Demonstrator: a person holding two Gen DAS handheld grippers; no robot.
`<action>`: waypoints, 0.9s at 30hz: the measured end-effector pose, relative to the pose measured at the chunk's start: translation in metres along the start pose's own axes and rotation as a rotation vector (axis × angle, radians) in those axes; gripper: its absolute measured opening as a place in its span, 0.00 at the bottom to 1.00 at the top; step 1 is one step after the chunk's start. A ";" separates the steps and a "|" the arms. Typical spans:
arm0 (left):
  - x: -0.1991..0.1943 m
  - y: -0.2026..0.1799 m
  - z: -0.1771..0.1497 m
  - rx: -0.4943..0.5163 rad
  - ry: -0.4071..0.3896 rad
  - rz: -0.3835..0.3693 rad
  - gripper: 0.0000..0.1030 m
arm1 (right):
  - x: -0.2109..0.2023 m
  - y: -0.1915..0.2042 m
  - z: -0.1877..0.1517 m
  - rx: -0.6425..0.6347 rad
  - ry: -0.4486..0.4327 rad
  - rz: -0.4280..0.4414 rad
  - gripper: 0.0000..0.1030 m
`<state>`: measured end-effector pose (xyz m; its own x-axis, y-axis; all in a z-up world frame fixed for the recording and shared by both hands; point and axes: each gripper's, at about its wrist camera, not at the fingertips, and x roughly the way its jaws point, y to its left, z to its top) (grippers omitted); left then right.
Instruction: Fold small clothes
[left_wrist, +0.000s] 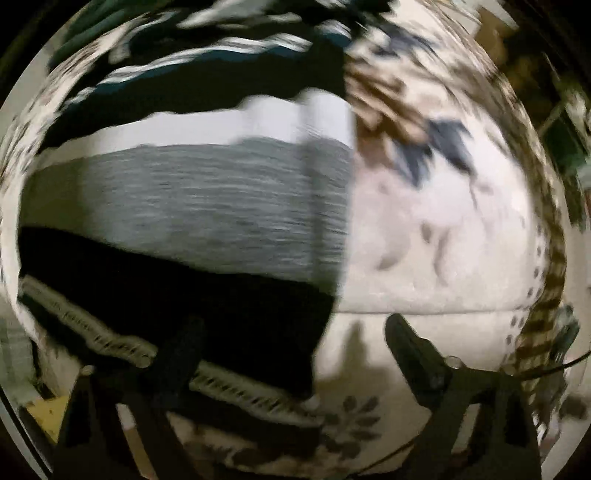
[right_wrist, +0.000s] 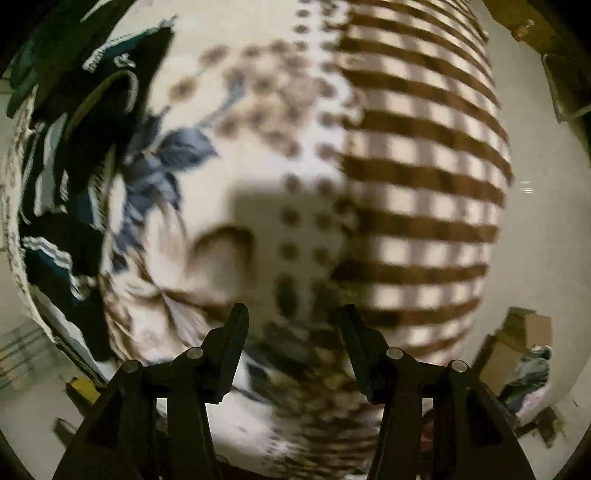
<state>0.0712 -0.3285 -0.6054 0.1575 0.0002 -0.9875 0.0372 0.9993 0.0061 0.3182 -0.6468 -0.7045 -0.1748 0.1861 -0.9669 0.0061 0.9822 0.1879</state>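
Observation:
In the left wrist view a folded garment with grey (left_wrist: 192, 206), white and black (left_wrist: 177, 302) bands lies on a patterned bedspread (left_wrist: 443, 258). My left gripper (left_wrist: 291, 343) is open and empty just above the garment's near right corner; its left finger is over the black band and its right finger is over the spread. In the right wrist view my right gripper (right_wrist: 293, 325) is open and empty over the bedspread (right_wrist: 258, 147). Dark clothes with white stripes (right_wrist: 74, 147) lie at the far left. Both views are motion-blurred.
More dark striped clothes (left_wrist: 221, 74) are piled beyond the garment. The spread has a brown checked border (right_wrist: 424, 166). Beyond the bed edge are cardboard boxes (right_wrist: 524, 343) and a bundle of cloth (right_wrist: 532, 373) on the floor.

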 end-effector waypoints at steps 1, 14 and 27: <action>0.009 -0.007 0.002 0.030 0.018 0.010 0.55 | 0.000 0.003 0.005 0.005 -0.009 0.027 0.53; -0.043 -0.003 -0.013 0.067 -0.068 0.039 0.03 | 0.024 0.017 0.151 0.348 -0.104 0.591 0.60; -0.111 0.049 -0.013 0.005 -0.158 -0.016 0.03 | -0.005 0.079 0.183 0.245 -0.138 0.394 0.08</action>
<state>0.0430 -0.2787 -0.4979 0.3098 -0.0217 -0.9505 0.0456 0.9989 -0.0080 0.4997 -0.5651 -0.7160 0.0197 0.5309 -0.8472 0.2798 0.8106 0.5145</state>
